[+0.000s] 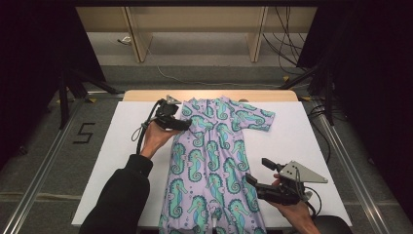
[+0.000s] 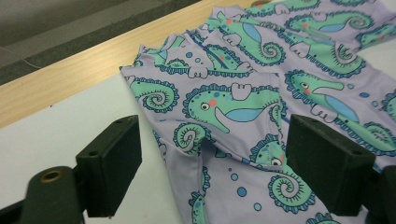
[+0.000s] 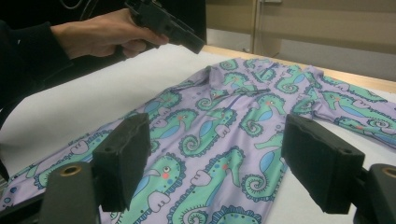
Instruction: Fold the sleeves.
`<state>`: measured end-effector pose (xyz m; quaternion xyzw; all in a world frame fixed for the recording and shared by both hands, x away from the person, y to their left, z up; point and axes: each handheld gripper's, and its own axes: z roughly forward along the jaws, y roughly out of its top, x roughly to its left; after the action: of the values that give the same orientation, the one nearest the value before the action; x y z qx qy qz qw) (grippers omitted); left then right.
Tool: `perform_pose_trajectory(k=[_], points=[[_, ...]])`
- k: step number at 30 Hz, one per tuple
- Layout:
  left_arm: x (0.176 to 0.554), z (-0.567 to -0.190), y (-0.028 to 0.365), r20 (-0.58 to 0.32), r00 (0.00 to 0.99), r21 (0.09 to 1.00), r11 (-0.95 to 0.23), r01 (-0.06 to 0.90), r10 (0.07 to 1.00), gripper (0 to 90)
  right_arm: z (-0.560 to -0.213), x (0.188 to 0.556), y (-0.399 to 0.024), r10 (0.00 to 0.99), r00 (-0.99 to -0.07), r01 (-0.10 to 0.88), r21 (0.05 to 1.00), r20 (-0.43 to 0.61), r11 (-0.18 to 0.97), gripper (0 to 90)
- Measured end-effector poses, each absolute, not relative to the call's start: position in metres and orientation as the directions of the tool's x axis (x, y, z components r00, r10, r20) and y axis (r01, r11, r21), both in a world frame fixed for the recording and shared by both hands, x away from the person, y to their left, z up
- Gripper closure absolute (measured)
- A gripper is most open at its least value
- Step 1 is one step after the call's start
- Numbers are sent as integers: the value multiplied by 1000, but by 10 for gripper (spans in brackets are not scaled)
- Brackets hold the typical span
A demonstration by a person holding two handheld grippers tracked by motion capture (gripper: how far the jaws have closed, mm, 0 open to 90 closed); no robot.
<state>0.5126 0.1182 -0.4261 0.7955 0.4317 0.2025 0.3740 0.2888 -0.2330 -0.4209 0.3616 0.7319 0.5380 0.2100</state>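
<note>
A lilac baby romper (image 1: 209,161) printed with green seahorses lies flat along the white table (image 1: 302,136), collar at the far end. Its left sleeve (image 2: 219,107) is folded in over the chest, while the right sleeve (image 1: 258,119) is spread out. My left gripper (image 1: 189,123) hovers at the romper's left shoulder, jaws open over the folded sleeve with no cloth pinched (image 2: 215,140). My right gripper (image 1: 257,169) stands open beside the romper's right lower edge, nothing between its jaws (image 3: 217,135). The left gripper (image 3: 187,39) also appears far off in the right gripper view.
The table's far edge is a bare wooden strip (image 1: 146,95). White tabletop lies free on both sides of the romper. Beyond the table are wooden furniture legs (image 1: 139,44) and cables on the floor. A "5" mark (image 1: 84,132) is on the floor at left.
</note>
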Motion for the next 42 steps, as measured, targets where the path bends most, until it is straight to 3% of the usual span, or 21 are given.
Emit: perform_pose_trajectory(k=[20,42], points=[[465,-420,145,-194,593,881,-126,455,782,154,-420,290,-234,757,-649,300,940,77,162,249],[420,-425,143,-216,662,909,-101,405,718,154,-420,291,-235,759,-646,307,938,82,160,249]])
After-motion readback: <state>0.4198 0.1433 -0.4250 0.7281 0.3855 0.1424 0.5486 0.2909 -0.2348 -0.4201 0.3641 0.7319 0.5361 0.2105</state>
